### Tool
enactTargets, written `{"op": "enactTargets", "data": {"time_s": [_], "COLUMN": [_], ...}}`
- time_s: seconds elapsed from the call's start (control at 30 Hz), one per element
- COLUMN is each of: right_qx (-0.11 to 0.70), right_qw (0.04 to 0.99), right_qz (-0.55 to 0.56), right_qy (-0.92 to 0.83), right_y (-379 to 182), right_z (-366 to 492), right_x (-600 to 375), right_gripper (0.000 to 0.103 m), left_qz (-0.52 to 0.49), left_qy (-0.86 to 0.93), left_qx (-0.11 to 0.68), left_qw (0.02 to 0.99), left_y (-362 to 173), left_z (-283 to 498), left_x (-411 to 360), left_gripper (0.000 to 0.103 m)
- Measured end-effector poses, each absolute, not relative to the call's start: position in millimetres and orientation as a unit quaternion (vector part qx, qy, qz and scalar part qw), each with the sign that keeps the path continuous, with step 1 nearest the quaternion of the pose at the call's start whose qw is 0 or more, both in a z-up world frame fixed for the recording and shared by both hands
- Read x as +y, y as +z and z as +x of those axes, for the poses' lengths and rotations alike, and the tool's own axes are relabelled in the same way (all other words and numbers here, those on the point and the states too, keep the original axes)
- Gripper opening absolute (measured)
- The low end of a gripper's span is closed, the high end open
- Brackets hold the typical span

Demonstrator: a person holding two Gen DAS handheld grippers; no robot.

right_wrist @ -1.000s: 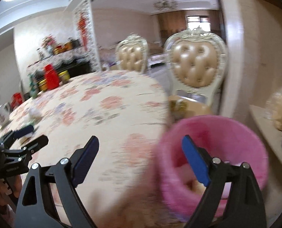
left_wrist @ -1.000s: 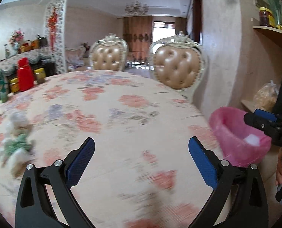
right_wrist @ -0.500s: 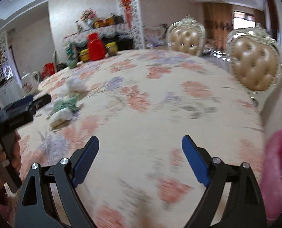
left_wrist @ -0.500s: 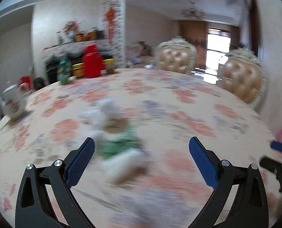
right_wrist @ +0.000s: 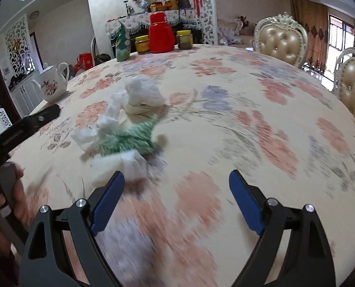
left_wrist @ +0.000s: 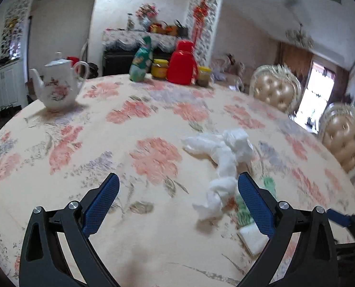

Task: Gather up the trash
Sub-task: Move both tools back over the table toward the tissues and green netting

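A heap of trash lies on the floral tablecloth: crumpled white tissues (left_wrist: 221, 153) (right_wrist: 139, 95), a green crumpled wrapper (right_wrist: 129, 141) (left_wrist: 269, 185) and a white packet (right_wrist: 120, 165) (left_wrist: 252, 238). My left gripper (left_wrist: 177, 203) is open and empty, with a tissue twist just inside its right finger. My right gripper (right_wrist: 177, 203) is open and empty, the white packet just beyond its left finger. The left gripper also shows at the left edge of the right wrist view (right_wrist: 29, 124). The bin is out of view.
A floral teapot (left_wrist: 56, 88) stands at the table's left edge. A red thermos (left_wrist: 182, 63), jars (left_wrist: 159, 71) and a green bottle (left_wrist: 141, 61) stand at the far side. Two padded chairs (right_wrist: 281, 43) stand to the right.
Both grippers have swung left, away from the pink bin and toward the trash heap, which now sits close in front of them. Both stay open.
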State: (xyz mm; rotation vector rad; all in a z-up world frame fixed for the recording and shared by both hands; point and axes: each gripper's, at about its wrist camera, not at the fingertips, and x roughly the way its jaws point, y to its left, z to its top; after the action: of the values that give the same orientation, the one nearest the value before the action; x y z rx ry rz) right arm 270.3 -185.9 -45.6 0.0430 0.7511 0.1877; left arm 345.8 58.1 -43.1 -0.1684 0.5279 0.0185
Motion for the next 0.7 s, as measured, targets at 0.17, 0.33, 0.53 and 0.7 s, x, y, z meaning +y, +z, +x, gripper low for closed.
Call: {"op": "enactTargets", "data": {"time_s": [0.17, 0.33, 0.53, 0.7], "right_qx": [0.379, 0.396, 0.420, 0.428], "right_qw": [0.919, 0.911, 0.899, 0.894], "right_qz": [0.026, 0.027, -0.002, -0.014], "right_qy": [0.102, 0.111, 0.121, 0.130], "right_y": [-51, -57, -64, -67], "right_z": [302, 330, 355, 356], "right_x": [-160, -145, -120, -112], "right_gripper": [0.086, 0.086, 0.085, 0.046], "left_qz": [-0.074, -0.085, -0.103, -0.121], "left_qy": [0.055, 0.086, 0.097, 0.091], "left_qx": [0.253, 0.251, 0.256, 0.261], "left_qw": [0.963, 0.960, 0.956, 0.953], "left_y": [-43, -43, -47, -50], "left_z": [345, 344, 346, 347], "left_x": [68, 82, 93, 98], "left_gripper": [0.094, 0.094, 0.094, 0.094]}}
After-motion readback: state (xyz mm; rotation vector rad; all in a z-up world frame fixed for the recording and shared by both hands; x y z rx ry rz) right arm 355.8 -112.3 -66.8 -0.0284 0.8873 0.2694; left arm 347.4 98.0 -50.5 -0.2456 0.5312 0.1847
